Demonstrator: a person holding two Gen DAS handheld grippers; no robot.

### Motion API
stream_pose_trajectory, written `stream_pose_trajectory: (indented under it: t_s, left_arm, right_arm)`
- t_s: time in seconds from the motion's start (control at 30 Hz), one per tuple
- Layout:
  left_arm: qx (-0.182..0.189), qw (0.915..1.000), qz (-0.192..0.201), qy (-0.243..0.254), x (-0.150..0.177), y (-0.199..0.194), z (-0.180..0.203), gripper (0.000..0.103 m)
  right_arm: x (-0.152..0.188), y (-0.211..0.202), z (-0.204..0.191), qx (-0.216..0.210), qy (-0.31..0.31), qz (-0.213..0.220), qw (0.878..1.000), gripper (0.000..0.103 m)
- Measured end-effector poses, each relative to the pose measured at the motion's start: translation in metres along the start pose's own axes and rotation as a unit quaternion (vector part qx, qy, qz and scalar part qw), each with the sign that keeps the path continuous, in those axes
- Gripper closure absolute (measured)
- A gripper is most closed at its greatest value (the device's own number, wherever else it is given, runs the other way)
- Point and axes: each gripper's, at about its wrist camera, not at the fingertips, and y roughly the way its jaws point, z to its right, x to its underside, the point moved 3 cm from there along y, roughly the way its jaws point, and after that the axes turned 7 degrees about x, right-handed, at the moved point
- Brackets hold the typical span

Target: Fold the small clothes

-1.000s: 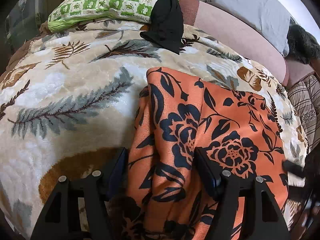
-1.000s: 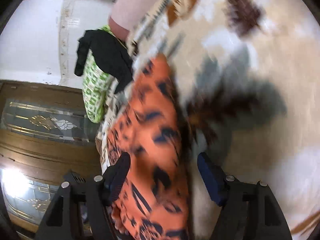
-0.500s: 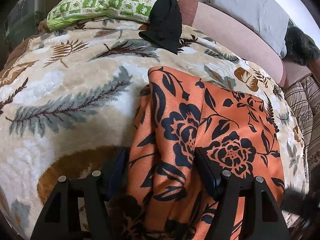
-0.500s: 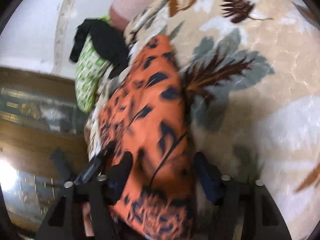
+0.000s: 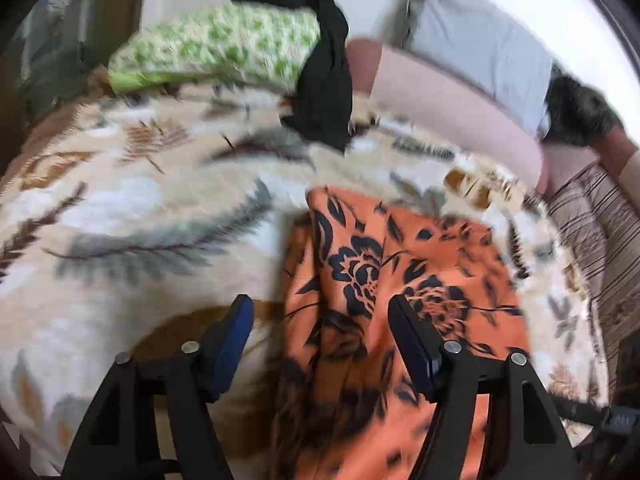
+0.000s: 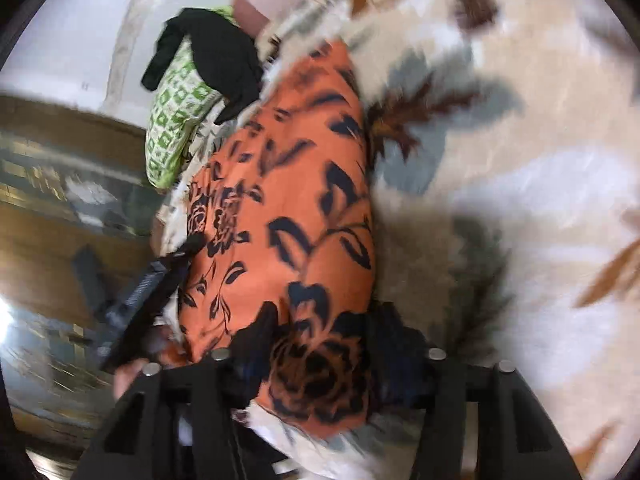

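Item: orange garment with black floral print (image 5: 404, 280), lying on a bed blanket (image 5: 132, 208) of cream plush with leaf pattern. Left tool (image 5: 320, 344): jaws apart, nothing clamped; the garment's edge runs up between the fingers, the right-hand finger (image 5: 412, 344) over the cloth, the left-hand finger (image 5: 228, 344) over bare blanket. Right tool (image 6: 320, 344): jaws closing, a fold of the same garment (image 6: 288, 208) bunched between them; whether the pads press it yet cannot be told through the blur. Ahead of the left tool, well apart: black garment (image 5: 324, 92) draped over a green-and-white patterned pillow (image 5: 216, 52); to its right a pink bolster (image 5: 448, 108), a grey pillow (image 5: 480, 44) and a dark furry item (image 5: 580, 112). Striped bedding (image 5: 600, 232) far right. Left tool seen also from the right wrist view (image 6: 152, 292), beside the garment's left edge.
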Motion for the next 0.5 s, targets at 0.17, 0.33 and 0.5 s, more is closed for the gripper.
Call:
stream_pose_trajectory:
  t_s: [0.17,0.33,0.5]
  left_arm:
    - [0.044,0.9940,-0.054,-0.085,0.038,-0.027,-0.027,0.028]
    - [0.104,0.9692,-0.142,-0.172,0.075,-0.004,-0.045,0.084]
    - [0.109,0.9720,-0.127,-0.166,0.075,-0.010,-0.041,0.087]
  right_arm:
    - [-0.005,-0.017,-0.034,-0.029,-0.067,0.035,0.997,0.046]
    - [-0.001,0.024,-0.051,-0.039,-0.082,-0.007,0.996,0.045]
    - [-0.005,0.036,-0.048,-0.053,-0.066,-0.015,0.996,0.045]
